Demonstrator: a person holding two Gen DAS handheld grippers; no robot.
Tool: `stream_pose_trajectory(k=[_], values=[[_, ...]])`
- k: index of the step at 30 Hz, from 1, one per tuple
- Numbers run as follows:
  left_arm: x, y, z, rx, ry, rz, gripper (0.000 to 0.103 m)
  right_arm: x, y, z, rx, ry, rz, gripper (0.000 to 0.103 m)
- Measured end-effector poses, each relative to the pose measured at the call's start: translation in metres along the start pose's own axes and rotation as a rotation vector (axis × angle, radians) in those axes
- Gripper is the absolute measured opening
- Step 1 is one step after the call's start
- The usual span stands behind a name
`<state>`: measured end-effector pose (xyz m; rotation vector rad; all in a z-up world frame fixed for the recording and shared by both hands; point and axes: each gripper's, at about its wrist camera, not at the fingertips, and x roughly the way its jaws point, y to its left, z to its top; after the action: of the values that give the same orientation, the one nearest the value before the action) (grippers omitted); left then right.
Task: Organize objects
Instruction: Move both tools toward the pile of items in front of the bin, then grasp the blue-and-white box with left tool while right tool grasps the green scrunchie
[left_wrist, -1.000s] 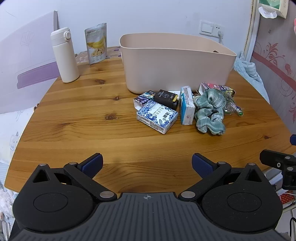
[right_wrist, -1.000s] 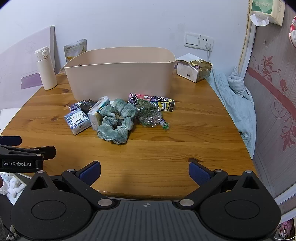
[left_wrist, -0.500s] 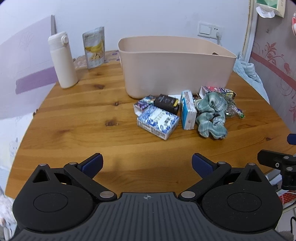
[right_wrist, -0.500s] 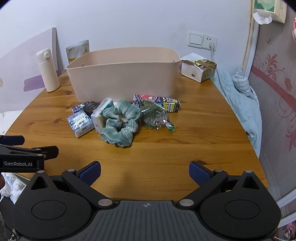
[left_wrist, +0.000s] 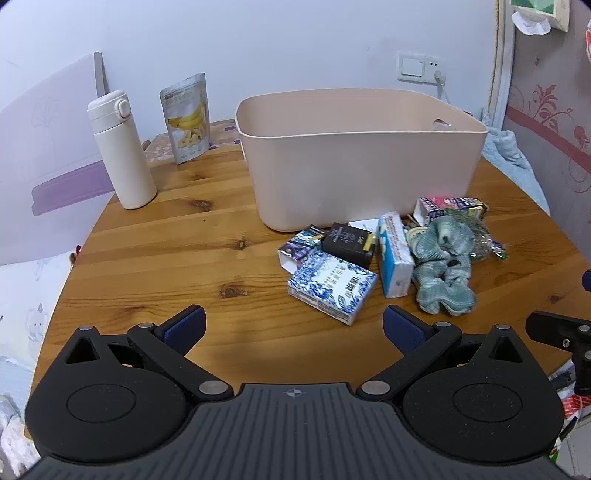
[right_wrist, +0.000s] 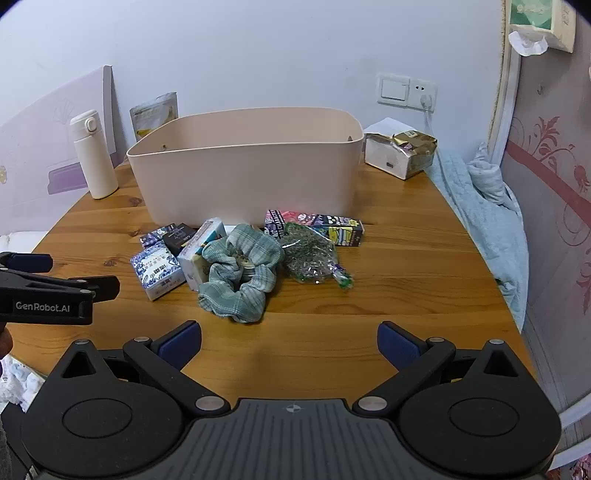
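A beige plastic bin (left_wrist: 362, 158) (right_wrist: 247, 173) stands on the round wooden table (left_wrist: 184, 258). In front of it lies a heap: a blue-and-white patterned box (left_wrist: 332, 286) (right_wrist: 157, 271), a black box (left_wrist: 347, 240), a white-and-blue carton (left_wrist: 395, 258), a green checked scrunchie (left_wrist: 443, 269) (right_wrist: 240, 273), a clear bag of green bits (right_wrist: 314, 258) and a colourful cartoon box (right_wrist: 314, 225). My left gripper (left_wrist: 293, 326) is open and empty over the near table edge. My right gripper (right_wrist: 290, 338) is open and empty, short of the scrunchie.
A white flask (left_wrist: 122, 151) and a banana snack pouch (left_wrist: 186, 118) stand at the back left. A foil-topped white box (right_wrist: 400, 155) sits at the back right beside a light-blue cloth (right_wrist: 480, 206). The left gripper shows at the right wrist view's left edge (right_wrist: 48, 288).
Both grippers have moved a little towards the heap and tilted up; the bin and objects sit lower in both views. Nothing on the table has moved.
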<state>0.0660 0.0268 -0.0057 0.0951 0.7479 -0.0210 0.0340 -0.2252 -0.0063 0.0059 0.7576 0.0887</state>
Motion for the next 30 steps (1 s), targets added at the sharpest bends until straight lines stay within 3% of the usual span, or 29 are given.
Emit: stream_pose_trajectory(k=[14,30], values=[[0.042,0.007,0.009,0.054,0.036,-0.056,0.103,0.030,0.004,0.011,0.006,-0.001,-0.004,0.103],[0.083,0.010,0.018,0.119,0.120,-0.152,0.103,0.069,0.009,0.020,-0.011,0.088,0.003,0.099]])
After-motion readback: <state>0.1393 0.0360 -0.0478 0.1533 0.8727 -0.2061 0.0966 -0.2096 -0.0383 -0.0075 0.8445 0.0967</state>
